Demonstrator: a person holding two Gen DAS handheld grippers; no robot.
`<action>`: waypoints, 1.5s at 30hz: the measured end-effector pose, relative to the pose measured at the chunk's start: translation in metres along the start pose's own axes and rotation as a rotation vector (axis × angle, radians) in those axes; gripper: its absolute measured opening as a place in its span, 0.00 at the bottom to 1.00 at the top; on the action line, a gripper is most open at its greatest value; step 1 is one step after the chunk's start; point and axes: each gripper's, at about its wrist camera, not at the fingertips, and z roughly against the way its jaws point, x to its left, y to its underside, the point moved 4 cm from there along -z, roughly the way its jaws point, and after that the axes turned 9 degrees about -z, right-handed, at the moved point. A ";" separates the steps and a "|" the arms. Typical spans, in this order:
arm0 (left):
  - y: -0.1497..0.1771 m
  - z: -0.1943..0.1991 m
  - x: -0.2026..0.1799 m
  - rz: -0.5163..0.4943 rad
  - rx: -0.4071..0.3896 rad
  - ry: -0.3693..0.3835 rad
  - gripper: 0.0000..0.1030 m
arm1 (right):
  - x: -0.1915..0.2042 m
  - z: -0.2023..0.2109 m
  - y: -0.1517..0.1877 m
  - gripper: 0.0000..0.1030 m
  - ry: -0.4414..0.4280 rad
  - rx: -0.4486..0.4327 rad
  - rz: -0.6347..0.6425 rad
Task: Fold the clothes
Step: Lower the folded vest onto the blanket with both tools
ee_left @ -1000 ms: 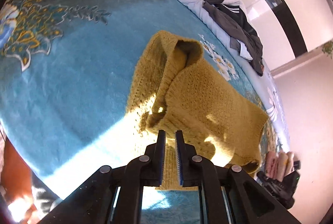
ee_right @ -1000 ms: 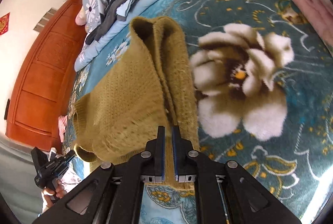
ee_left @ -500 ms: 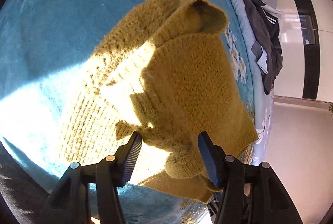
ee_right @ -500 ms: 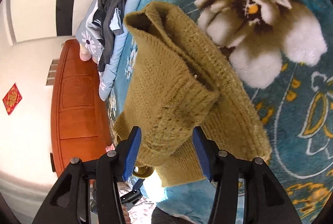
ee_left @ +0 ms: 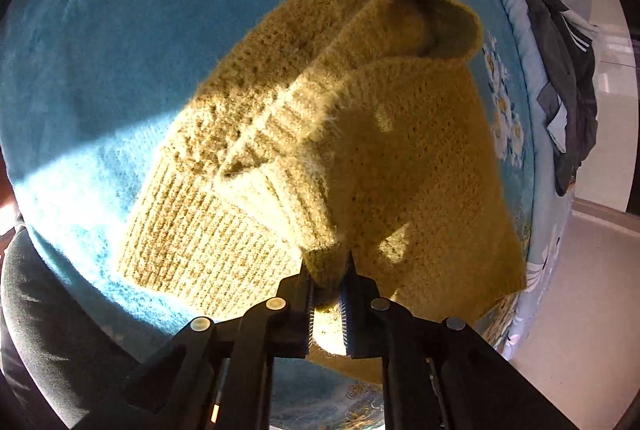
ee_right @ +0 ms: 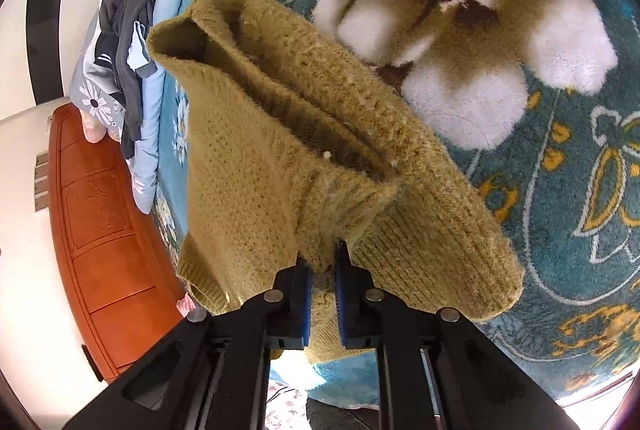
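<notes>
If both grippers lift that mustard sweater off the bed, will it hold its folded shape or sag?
Probably sag: the sweater is a loose, thick knit already draping in soft folds. The fuzzy yarn should resist slipping from the left hand-held gripper and right hand-held gripper, each pinching an edge.

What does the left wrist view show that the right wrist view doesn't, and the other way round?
Only left wrist: plain teal blanket lit by a sun patch. Only right wrist: the blanket's big white flower and an orange wooden cabinet. Both: the mustard knit sweater, each gripper, left and right, pinching a ribbed edge, and dark clothes at the bed's far edge.
</notes>
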 end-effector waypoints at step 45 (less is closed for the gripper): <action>0.062 0.043 0.013 -0.521 -0.228 -0.176 0.21 | -0.054 0.063 0.011 0.56 0.045 -0.214 0.454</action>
